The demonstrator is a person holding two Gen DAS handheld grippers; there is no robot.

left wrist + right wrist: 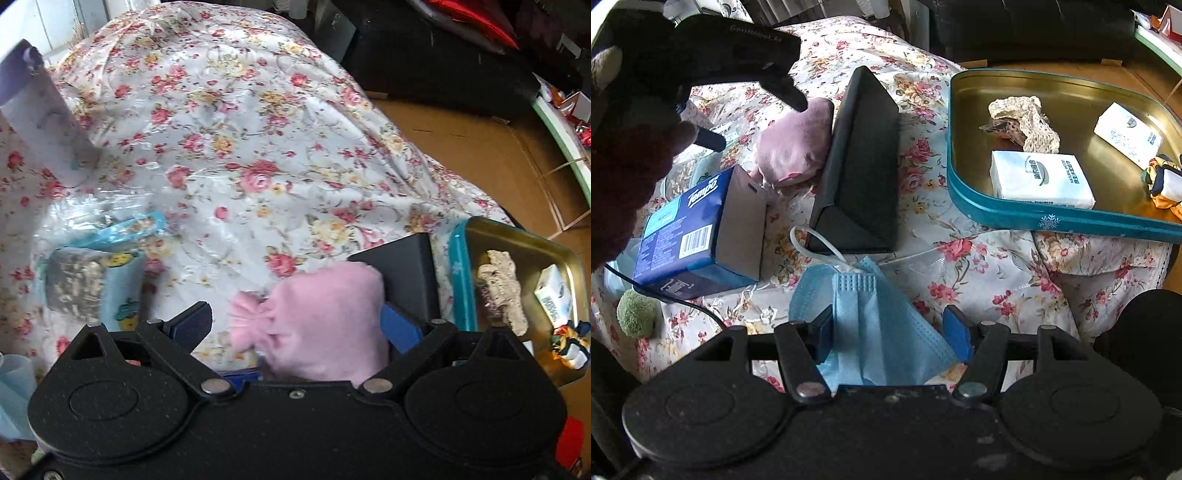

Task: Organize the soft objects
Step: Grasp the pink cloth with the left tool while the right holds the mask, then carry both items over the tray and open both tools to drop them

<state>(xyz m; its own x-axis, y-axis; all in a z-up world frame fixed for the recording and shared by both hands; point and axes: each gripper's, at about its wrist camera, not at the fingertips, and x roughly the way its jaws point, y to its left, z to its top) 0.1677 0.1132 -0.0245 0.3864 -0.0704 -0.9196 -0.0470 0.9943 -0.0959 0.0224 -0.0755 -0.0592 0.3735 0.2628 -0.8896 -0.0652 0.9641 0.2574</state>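
The left gripper [295, 325] is held spread wide over the flowered tablecloth [258, 129], and the pink pouch [317, 325] is seen between its blue pads; whether the right-hand pad touches the pouch cannot be told, while the left-hand pad is clearly apart from it. In the right wrist view the pouch [794, 144] is seen lying on the cloth, right against the tilted black stand [864, 173], with the left gripper above it.

The right gripper [892, 338] is set partly apart around a blue face mask [875, 328] that lies on the cloth near the table's near edge. The left-hand pad is at the mask's edge, the right-hand pad just beside it; a firm clamp is not shown.

At the table's right edge the teal tin tray [997, 210] is seen, holding a crocheted piece [1027, 122], two white tissue packs [1041, 181] and a small patterned item [1163, 181]. A blue Tempo tissue box [701, 232] stands left of the stand, and a green pom-pom [637, 314] lies near the table's left edge.
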